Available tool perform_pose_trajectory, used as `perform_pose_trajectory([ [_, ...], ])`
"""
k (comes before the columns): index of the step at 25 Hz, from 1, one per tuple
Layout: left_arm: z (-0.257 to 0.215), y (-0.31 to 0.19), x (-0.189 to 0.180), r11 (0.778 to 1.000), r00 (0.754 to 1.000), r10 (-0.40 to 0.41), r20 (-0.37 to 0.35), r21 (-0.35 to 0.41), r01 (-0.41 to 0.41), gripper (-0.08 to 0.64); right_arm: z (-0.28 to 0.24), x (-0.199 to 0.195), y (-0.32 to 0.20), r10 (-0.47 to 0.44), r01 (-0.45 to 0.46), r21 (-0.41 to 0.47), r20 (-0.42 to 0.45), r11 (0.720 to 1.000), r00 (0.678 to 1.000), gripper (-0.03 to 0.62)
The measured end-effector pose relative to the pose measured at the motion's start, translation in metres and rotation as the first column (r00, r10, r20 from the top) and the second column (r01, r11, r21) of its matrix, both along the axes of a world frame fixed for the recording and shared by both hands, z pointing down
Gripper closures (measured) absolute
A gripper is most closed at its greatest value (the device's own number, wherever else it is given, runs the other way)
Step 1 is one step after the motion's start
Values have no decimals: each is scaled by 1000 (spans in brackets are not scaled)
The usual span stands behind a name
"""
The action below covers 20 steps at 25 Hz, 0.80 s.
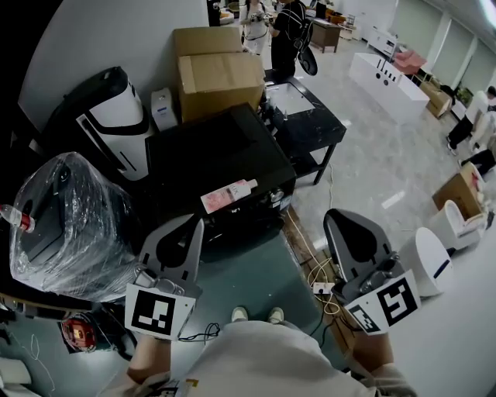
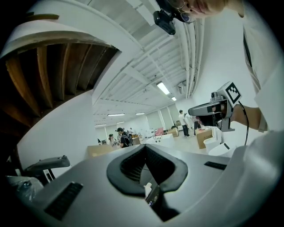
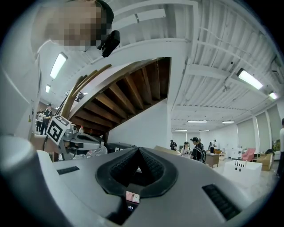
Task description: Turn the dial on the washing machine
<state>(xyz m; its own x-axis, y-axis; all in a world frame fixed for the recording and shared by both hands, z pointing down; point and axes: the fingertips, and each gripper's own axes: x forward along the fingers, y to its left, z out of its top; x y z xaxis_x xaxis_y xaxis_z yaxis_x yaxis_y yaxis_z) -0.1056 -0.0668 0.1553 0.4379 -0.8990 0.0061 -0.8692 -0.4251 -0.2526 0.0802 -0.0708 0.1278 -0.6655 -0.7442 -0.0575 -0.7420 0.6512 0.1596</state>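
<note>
Nearest you: your pale shoes point(image 1: 256, 314) on the teal floor point(image 1: 256, 267). A white power strip with loose cables point(image 1: 322, 288) lies just to their right, below your right gripper point(image 1: 334, 214).

Left side: a bulky thing wrapped in clear plastic film point(image 1: 70, 225) sits close beside your left gripper point(image 1: 199, 222).

Straight ahead: a black box-shaped cabinet point(image 1: 209, 151). A pink-and-white bottle point(image 1: 229, 195) lies on its top near the front edge. A white-and-black rounded appliance point(image 1: 116, 116) stands to the cabinet's left, and a low black table point(image 1: 310, 128) to its right. Stacked brown cardboard boxes point(image 1: 219, 74) are behind it. People point(image 1: 287, 23) stand far back.

Dial: it cannot be made out in any view, and you cannot tell which unit is the washing machine.

Pose: you hold both grippers well apart, marker cubes toward you. The jaws aim forward and tilt up, so both gripper views take in the ceiling and the underside of a wooden stair. In the head view the left tip overlaps the cabinet's front edge; whether it touches cannot be told.

Jaws: the left pair is closed tip to tip and holds nothing. The right pair is the same, closed and empty.
</note>
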Motion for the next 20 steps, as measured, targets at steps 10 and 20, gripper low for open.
perform_pose_trajectory([
  [10, 1, -3, 14, 999, 999, 33, -6, -34, -33, 541, -3, 8, -2, -2, 3, -30, 37, 1000, 999, 564],
  [20, 3, -3, 29, 997, 998, 69, 8, -41, -68, 541, 4, 15, -1, 9, -9, -35, 8, 999, 1000, 563],
])
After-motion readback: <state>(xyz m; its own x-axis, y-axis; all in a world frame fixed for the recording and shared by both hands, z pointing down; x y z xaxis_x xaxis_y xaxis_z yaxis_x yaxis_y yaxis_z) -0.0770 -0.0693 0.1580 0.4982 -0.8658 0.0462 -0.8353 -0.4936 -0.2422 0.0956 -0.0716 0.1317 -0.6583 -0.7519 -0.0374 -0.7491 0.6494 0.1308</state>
